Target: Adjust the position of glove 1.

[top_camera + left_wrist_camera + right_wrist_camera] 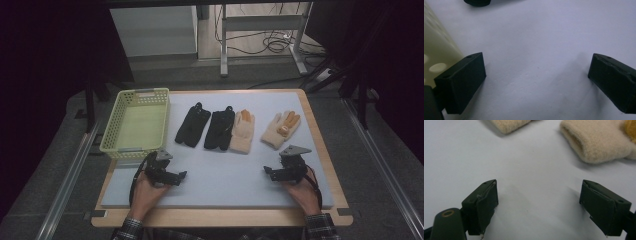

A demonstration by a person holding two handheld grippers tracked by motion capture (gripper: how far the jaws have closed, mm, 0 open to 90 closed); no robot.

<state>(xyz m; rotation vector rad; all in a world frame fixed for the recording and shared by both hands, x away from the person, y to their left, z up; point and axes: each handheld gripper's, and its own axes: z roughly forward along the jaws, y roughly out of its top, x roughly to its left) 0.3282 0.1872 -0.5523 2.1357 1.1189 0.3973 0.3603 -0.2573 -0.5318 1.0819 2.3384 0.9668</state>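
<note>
Both grippers rested near the table's (320, 150) front edge on its smooth pale mat, the left gripper (175, 176) and right gripper (270, 172) gaping wide, empty. Four soft fleecy gloves, two black (192, 125), two cream (281, 129), lay mid-table; a perforated plastic basket (112, 137) sat along the left edge.

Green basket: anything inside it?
Nothing shows inside the green basket: its visible floor is bare in the high view. The strip of floor just behind its near wall is hidden. All four gloves lie outside on the grey mat.
</note>
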